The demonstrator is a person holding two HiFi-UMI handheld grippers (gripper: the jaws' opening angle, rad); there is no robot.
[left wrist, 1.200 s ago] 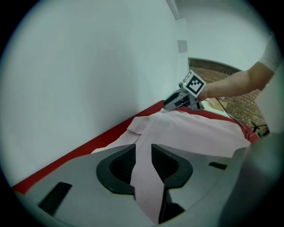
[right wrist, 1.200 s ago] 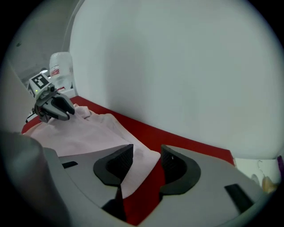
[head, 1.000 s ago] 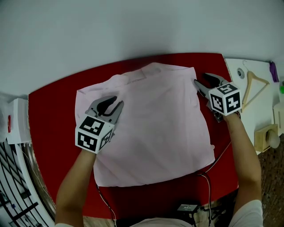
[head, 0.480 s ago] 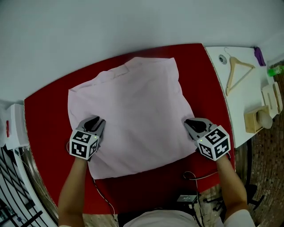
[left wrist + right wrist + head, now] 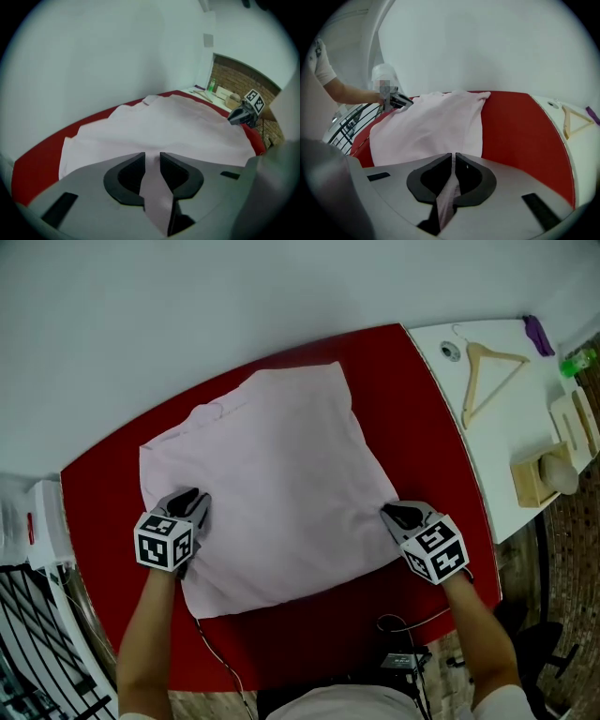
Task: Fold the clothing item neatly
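A pale pink garment (image 5: 272, 474) lies spread flat on the red table (image 5: 422, 418). My left gripper (image 5: 194, 503) is at the garment's near left edge. In the left gripper view a strip of pink cloth (image 5: 164, 126) runs between the jaws of that gripper (image 5: 152, 157), which are shut on it. My right gripper (image 5: 395, 514) is at the near right edge. Its jaws have just been closing, and in the right gripper view it (image 5: 453, 157) pinches a fold of the pink cloth (image 5: 431, 126). Each gripper shows small in the other's view, across the garment.
A white side table (image 5: 525, 437) at the right carries a wooden hanger (image 5: 487, 371) and a wooden block (image 5: 537, 482). Cables (image 5: 412, 620) hang off the table's near edge. A white box (image 5: 37, 521) and a black rack (image 5: 28, 662) are at the left.
My right gripper came from the garment's far right corner down to its near right edge and closed on the cloth. My left gripper moved toward me to the left edge.
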